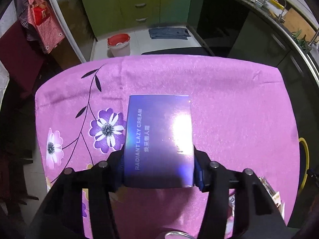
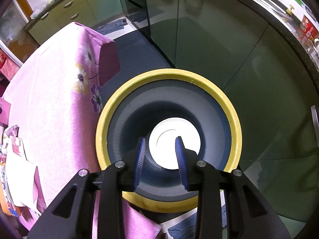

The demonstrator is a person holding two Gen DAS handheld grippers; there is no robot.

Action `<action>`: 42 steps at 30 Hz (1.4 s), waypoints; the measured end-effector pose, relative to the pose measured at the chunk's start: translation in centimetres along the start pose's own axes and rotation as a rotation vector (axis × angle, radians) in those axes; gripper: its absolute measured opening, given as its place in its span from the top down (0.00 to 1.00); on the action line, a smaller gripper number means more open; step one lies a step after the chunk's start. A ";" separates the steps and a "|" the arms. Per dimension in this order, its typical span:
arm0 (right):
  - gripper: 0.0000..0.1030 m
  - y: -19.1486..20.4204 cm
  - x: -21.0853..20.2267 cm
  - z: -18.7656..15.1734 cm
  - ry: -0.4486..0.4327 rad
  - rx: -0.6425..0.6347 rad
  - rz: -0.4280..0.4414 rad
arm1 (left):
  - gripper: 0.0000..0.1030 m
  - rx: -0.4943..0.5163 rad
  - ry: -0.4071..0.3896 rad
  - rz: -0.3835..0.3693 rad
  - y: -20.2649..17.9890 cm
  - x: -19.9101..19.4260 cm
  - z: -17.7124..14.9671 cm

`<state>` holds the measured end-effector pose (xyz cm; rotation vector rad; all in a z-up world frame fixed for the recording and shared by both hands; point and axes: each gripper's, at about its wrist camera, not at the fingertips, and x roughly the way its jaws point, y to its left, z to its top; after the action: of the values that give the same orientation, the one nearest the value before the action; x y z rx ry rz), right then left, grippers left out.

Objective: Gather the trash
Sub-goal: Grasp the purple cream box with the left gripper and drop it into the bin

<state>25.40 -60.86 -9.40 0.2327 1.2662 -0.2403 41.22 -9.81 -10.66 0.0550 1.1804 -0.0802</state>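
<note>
My left gripper (image 1: 158, 164) is clamped on a purple carton (image 1: 159, 139) printed "RADIANT LAZY CREAM" — the blue pads (image 1: 198, 171) press both long sides near the carton's near end, and the box runs away from me between the fingers, its glossy top face up with a bright glare on it. The carton sits over the middle of the table, above the pink flowered tablecloth (image 1: 229, 103); whether it rests on the cloth or is lifted clear I cannot tell. Near the table's right edge, close to me, some small packets (image 1: 276, 197) lie on the cloth. Beyond the far edge a red-rimmed bucket (image 1: 119, 44) stands on the floor by green cabinets (image 1: 137, 6).

My right gripper (image 2: 160, 155) has its jaws partly apart with nothing between them — the ribbed blue pads (image 2: 139, 159) hang over the mouth of a yellow-rimmed bin (image 2: 233, 119), pointing down into it. A white disc (image 2: 173, 137) shows at the bin's bottom. The bin stands on the floor just beside the table's right edge, where the cloth (image 2: 49, 99) hangs over. More cartons (image 2: 16, 147) lie at the near end of the table.
</note>
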 end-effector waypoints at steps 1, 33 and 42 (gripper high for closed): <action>0.69 0.1 -0.4 -0.1 -0.005 -0.004 0.004 | 0.50 0.012 -0.003 -0.003 0.0 -0.1 -0.1; 0.69 -12.9 -12.2 -11.3 -0.190 0.129 -0.010 | 0.49 0.803 0.089 -0.497 -44.6 -5.7 -11.8; 0.64 -14.8 -11.8 -13.1 -0.176 0.159 -0.008 | 0.31 0.796 0.058 -0.481 -46.5 -4.7 -11.1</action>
<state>5.62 -70.36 -2.35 0.3354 1.0750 -0.3616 24.97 -55.02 -10.58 0.4743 1.1364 -0.9752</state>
